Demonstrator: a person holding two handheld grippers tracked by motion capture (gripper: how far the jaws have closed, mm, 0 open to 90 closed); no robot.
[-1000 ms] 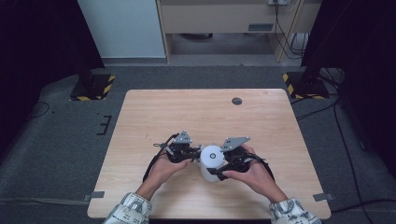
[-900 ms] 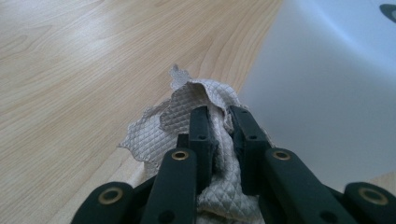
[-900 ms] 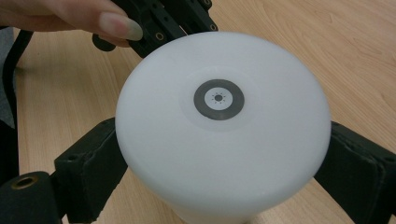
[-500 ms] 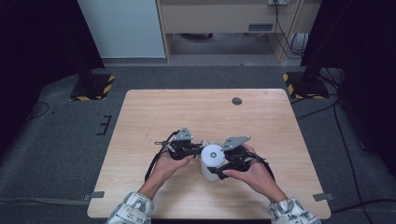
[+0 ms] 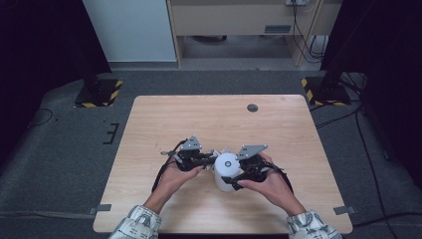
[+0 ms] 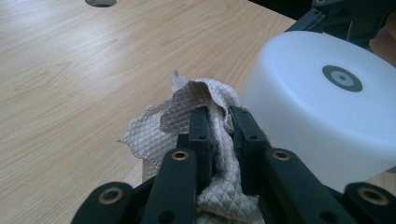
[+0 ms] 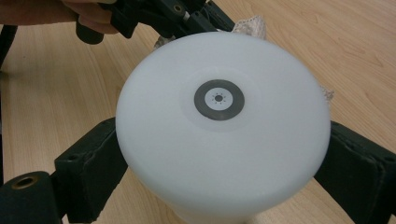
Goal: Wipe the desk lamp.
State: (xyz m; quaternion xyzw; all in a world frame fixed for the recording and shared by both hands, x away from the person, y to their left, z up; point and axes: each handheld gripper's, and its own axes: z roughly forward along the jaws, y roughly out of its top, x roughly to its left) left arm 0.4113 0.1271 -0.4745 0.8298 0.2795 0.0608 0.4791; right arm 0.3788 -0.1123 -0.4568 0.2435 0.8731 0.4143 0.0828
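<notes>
Between the two black fingers [image 7: 88, 179] of the right gripper [image 7: 219, 177], a white plastic cup [image 7: 219, 140] is clamped upside down, its base with the grey ring mark turned up. Just beyond the cup, a beige quilted cloth [image 6: 187, 121] is pinched between the closed-together fingers [image 6: 201, 135] of the left gripper [image 6: 219, 135] and pressed against the cup's wall. Farther past both fingertips, the wooden table [image 5: 199, 119] is seen.

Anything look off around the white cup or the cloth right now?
Nothing spilled or damaged. The white cup is upside down, bottom up, clamped between the right tongs. The left tongs pinch a crumpled quilted cloth against its side. That fits wiping.
</notes>
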